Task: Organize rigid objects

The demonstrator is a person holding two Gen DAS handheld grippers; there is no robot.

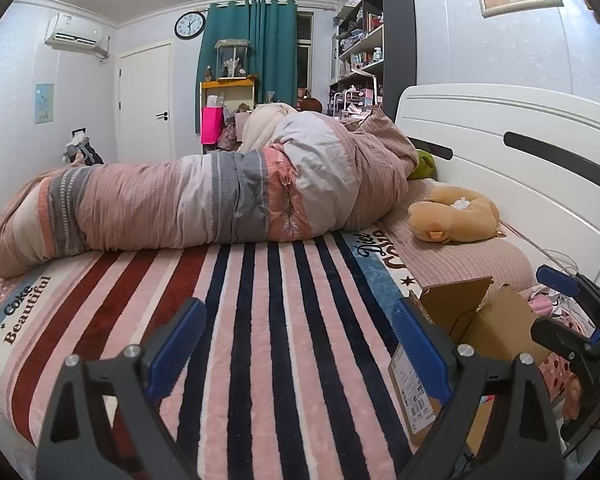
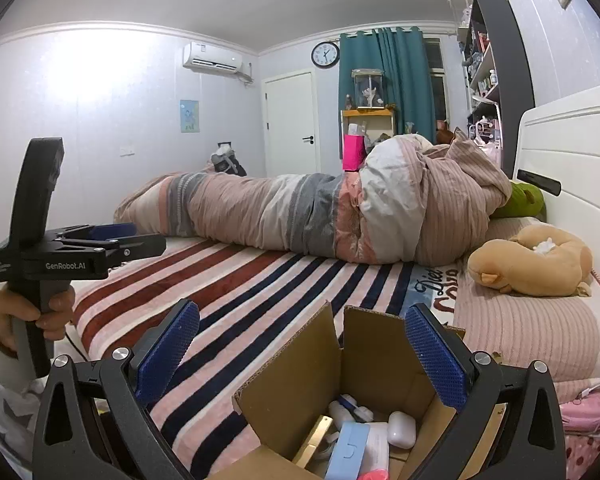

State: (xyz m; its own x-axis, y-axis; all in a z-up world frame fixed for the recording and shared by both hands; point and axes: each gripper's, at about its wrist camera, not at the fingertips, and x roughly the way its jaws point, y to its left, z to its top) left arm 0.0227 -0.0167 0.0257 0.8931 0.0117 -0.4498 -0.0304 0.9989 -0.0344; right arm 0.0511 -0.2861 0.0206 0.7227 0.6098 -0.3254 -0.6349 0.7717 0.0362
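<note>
An open cardboard box (image 2: 300, 364) stands on the striped bed blanket (image 2: 236, 300). Inside it lie a white earbud case (image 2: 401, 429), a light blue case (image 2: 350, 450), a gold item (image 2: 314, 438) and other small things. My right gripper (image 2: 304, 354) is open and empty, held just above the box. The box also shows in the left wrist view (image 1: 472, 320), right of my left gripper (image 1: 300, 344), which is open and empty above the blanket (image 1: 260, 320). The left gripper also appears in the right wrist view (image 2: 116, 236), held in a hand.
A rolled duvet (image 1: 220, 196) lies across the bed. A tan plush toy (image 1: 454, 216) rests on the pink pillow by the white headboard (image 1: 500, 140). A green plush (image 2: 524, 200) sits behind it. Shelves and clutter stand at the far side.
</note>
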